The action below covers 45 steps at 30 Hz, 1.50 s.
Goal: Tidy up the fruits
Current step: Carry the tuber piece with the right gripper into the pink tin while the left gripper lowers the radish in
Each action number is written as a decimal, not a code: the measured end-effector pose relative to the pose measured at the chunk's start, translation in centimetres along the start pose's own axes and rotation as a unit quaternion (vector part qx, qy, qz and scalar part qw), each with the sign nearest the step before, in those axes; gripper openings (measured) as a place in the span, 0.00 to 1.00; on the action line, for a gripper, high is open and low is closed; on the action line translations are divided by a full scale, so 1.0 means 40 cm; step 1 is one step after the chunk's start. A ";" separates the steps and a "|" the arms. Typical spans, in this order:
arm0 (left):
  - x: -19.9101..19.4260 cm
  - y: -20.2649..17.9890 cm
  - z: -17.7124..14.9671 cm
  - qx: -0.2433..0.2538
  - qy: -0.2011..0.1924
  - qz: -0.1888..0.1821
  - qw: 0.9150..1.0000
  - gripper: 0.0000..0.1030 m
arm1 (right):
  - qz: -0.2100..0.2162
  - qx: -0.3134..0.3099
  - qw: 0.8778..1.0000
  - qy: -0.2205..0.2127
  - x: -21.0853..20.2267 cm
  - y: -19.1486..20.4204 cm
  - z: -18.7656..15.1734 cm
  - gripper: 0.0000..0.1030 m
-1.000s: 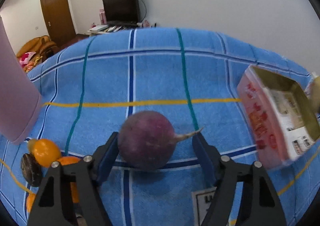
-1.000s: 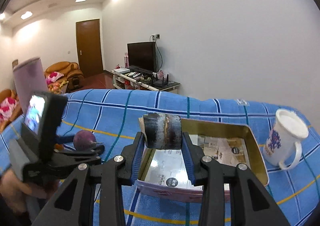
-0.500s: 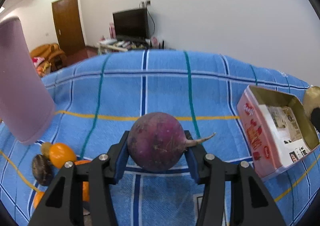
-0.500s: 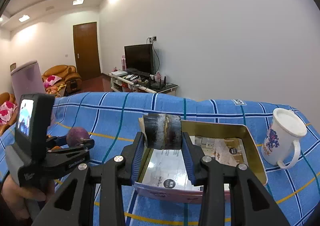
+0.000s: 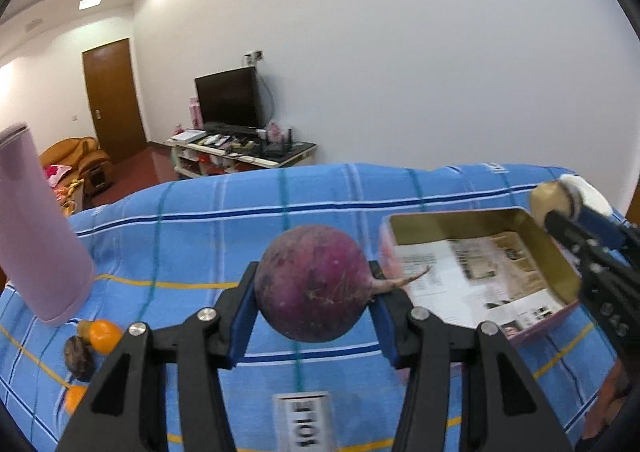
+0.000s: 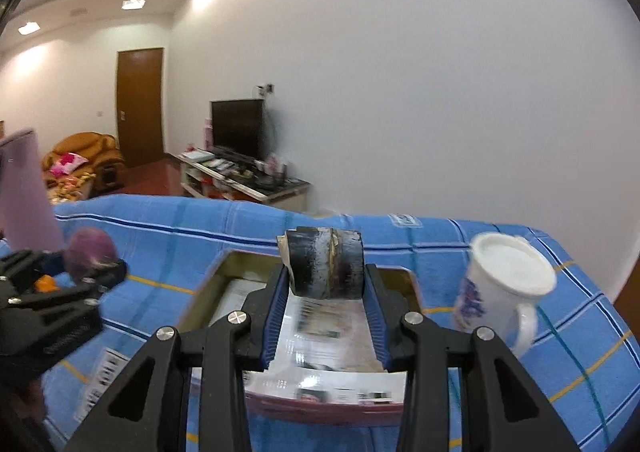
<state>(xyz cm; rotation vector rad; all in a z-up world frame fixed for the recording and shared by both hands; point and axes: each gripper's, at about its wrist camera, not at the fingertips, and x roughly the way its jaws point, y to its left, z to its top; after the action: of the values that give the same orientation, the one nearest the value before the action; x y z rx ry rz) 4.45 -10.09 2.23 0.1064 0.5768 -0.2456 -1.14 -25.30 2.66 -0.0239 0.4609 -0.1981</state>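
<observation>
Clamped between the pads of the left claw [image 5: 314,308]: purple round fruit [image 5: 314,284], lifted off the surface [image 5: 200,236], left of the tin [image 5: 560,264]. Gripped in the right claw [image 6: 325,308]: dark blackened piece [image 6: 325,264], above that tin.

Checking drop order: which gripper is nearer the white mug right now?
Right. The right gripper, shut on a dark chunk, hangs above the tin next to the white mug. The left gripper, holding the purple root, is short of the tin's far side.

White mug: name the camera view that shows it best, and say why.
The right wrist view: the white mug stands whole beside the tin, handle and blue print visible. The left wrist view shows only a sliver of its rim behind the right gripper.
</observation>
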 end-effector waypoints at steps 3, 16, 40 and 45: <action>0.007 -0.054 0.004 0.008 0.004 -0.015 1.000 0.51 | 0.005 0.023 0.999 0.026 0.027 -0.049 -0.009 0.38; 0.083 -0.226 -0.012 0.046 0.044 -0.054 0.997 0.51 | 0.009 -0.002 0.997 0.073 0.080 -0.091 -0.042 0.38; 0.071 -0.236 -0.027 0.062 0.028 -0.022 0.997 0.67 | 0.023 0.002 0.993 0.120 0.134 -0.090 -0.064 0.39; 0.024 -0.207 -0.014 0.042 -0.027 0.020 0.999 0.95 | 0.010 0.027 0.996 0.086 0.104 -0.114 -0.046 0.49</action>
<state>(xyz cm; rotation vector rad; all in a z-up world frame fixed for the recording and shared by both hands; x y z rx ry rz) 2.79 -18.18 1.00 0.1920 0.5092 -0.2323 0.83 -30.54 -0.51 0.0511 0.6262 -0.1932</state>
